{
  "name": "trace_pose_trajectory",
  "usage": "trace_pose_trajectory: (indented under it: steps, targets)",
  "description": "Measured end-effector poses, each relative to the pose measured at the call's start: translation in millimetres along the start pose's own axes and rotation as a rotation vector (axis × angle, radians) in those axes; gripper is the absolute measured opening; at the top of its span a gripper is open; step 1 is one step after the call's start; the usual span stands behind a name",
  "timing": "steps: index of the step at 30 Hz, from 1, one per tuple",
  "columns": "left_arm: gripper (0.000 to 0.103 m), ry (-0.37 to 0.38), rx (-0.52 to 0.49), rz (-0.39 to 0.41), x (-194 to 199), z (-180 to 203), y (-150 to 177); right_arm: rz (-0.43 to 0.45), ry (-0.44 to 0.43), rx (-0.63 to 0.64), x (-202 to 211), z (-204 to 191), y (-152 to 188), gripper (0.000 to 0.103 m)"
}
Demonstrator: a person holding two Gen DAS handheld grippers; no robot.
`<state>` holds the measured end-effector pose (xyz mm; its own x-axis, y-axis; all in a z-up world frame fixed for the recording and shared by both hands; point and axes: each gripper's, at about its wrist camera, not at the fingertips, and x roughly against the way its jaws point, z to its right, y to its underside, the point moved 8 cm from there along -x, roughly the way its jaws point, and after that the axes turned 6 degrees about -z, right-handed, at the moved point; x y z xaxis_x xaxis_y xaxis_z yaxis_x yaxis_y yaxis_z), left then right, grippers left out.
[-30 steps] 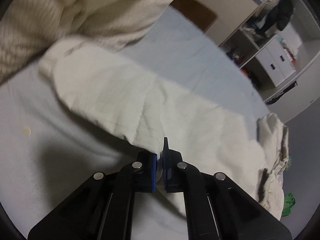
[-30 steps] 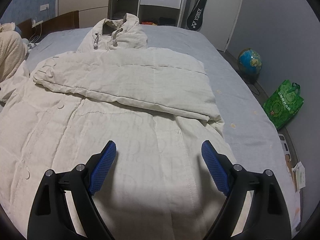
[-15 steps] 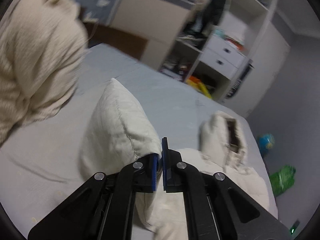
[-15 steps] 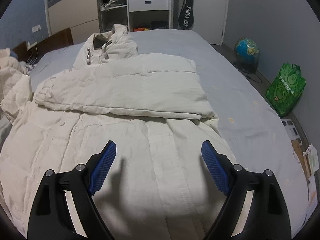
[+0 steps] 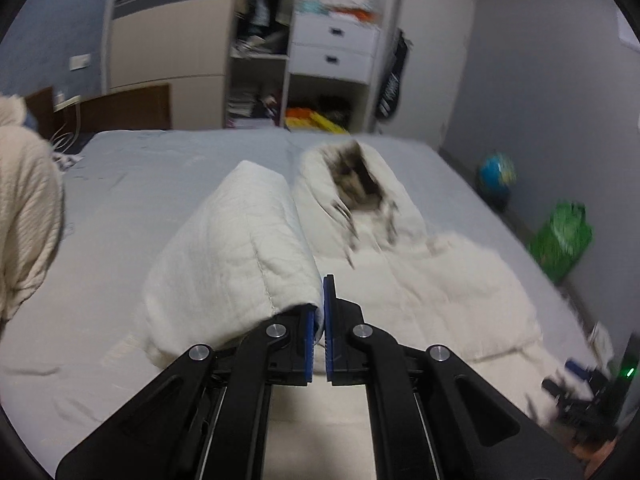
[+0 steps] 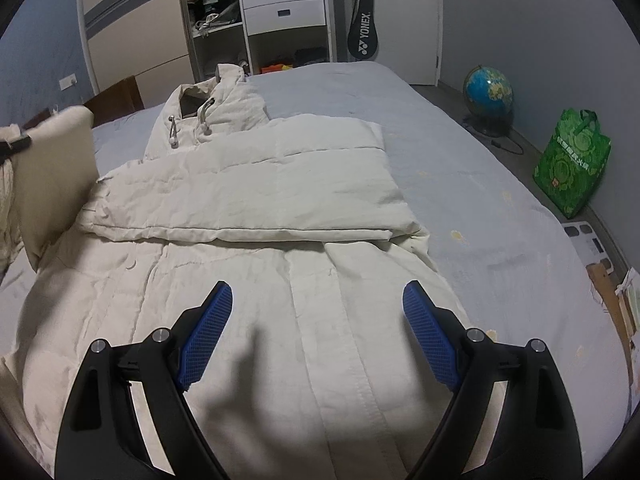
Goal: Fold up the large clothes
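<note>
Your left tongs (image 5: 319, 320) are pinched shut on the cuff of the jacket's left sleeve (image 5: 236, 248), and the sleeve hangs up off the bed (image 5: 132, 168) beside the hood (image 5: 352, 184). The cream jacket (image 6: 256, 280) itself lies spread face-up on the bed, its other sleeve (image 6: 256, 184) already folded flat across the chest. Carry the held cuff across the body and lay it on top of that folded sleeve, parallel to it — keep the fabric taut enough that the padded sleeve does not bunch at the shoulder, and release only once the cuff rests flat. Your right tongs (image 6: 318, 332) hang wide open over the lower front panel, holding nothing; use them to press the hem down if the body starts to drag.

Compared with a second ago, the left sleeve is off the mattress and swung in toward the hood — the right side has barely shifted.
</note>
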<state>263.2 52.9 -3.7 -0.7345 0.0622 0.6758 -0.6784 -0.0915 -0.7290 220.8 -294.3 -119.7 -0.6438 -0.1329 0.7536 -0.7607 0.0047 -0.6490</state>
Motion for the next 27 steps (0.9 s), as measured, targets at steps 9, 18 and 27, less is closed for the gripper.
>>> trace_pose_trajectory:
  steps: [9, 18, 27]
  targets:
    - [0.010, -0.010, -0.047, -0.169, -68, 47, 59, -0.013, -0.020, -0.031, -2, 5, 1, 0.083]
    - [0.049, 0.060, -0.027, -0.266, -93, 53, 104, -0.043, -0.012, -0.014, -10, 1, 4, 0.083]
    - [0.070, 0.126, -0.036, -0.228, -47, 52, 114, -0.048, -0.002, -0.001, -12, -1, 4, 0.083]
